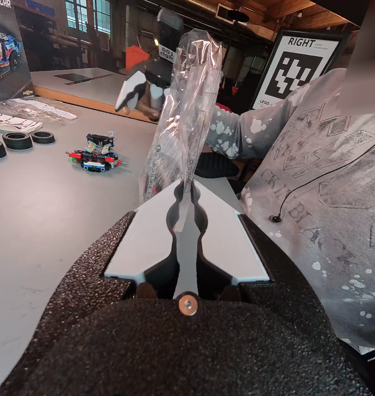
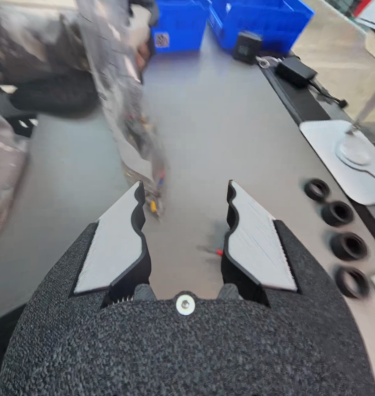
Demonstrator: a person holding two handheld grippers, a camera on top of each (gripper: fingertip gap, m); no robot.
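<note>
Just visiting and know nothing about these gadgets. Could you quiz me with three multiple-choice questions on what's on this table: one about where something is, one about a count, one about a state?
1. Where is the clear plastic bag?
A. Inside a blue bin
B. Pinched in the left gripper
C. Flat under the tyres

2. How many black tyres lie in a row in the right wrist view?
A. Two
B. Four
C. Six

3. How is the right gripper?
A. Open, empty
B. Shut on a tyre
C. Shut on the bag

Answers: 1 B, its fingers close on the bag's edge. 2 B, four show by the table edge. 3 A, table shows between its fingers.
</note>
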